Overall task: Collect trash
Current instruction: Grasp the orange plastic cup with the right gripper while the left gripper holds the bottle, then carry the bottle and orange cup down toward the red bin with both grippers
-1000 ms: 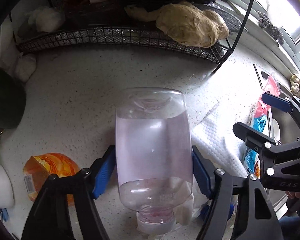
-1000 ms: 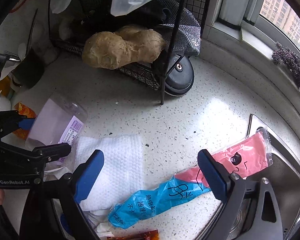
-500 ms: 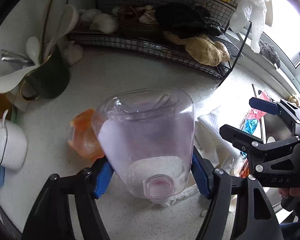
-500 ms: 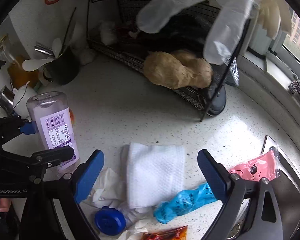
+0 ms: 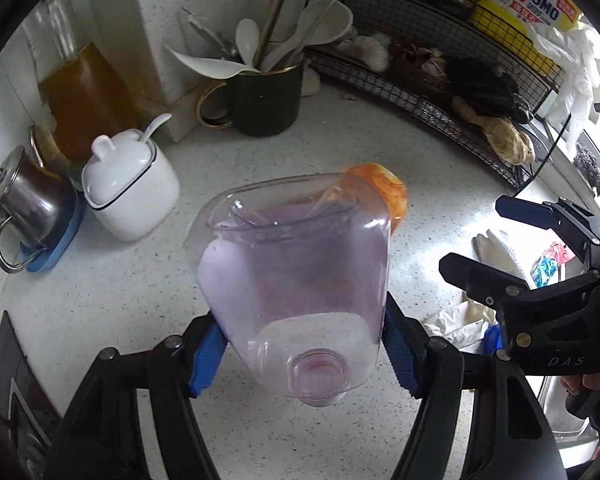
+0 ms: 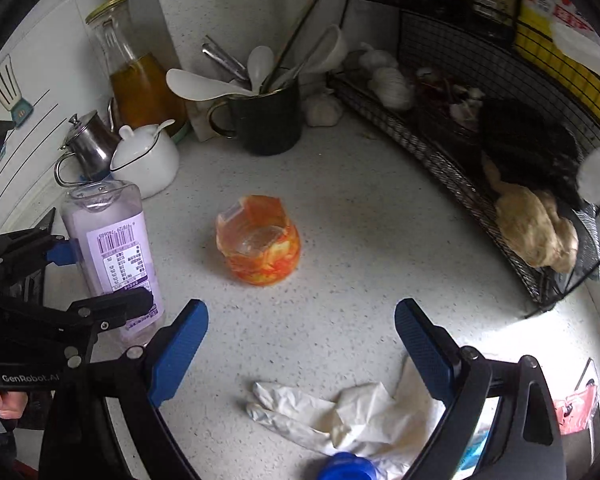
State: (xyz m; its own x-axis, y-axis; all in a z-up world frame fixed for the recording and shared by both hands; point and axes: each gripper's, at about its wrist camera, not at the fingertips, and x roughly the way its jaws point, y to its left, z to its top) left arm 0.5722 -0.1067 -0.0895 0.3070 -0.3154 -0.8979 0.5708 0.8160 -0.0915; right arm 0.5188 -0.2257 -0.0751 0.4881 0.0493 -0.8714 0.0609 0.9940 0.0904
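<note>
Clear plastic, tinted faintly lilac, fills the left wrist view: an empty bottle (image 5: 300,276) is clamped between the blue pads of the left gripper (image 5: 306,356), jaws partway open around its wide body, neck and open mouth pointing back toward the camera. The right wrist view shows the same bottle from the side, its barcode label facing out, lifted clear of the speckled white countertop (image 6: 340,208). Its base is raised and its mouth is low, a hold that looks suited to carrying it off as trash rather than setting it down.

The right gripper (image 6: 300,344) is spread wide with nothing between its pads. It hangs above the counter, and straight ahead of it stands a crumpled orange plastic cup (image 6: 260,240), upright and alone on the bare surface; this seems the likely next pickup, judging by how the open jaws frame it. Just below the right gripper lie more scraps: a limp white disposable glove (image 6: 340,412) and, touching it at the lower edge, a blue bottle cap (image 6: 344,470). Red and blue wrappers (image 5: 550,258) lie farther right near the sink.

Items that belong here sit against the wall, well apart from the litter: a dark green mug (image 6: 264,120) stuffed with spoons, a white sugar pot (image 6: 148,156), a small steel jug (image 6: 88,144), a glass carafe (image 6: 134,64) of amber liquid. A black wire rack (image 6: 460,148) along the right holds garlic and ginger.
</note>
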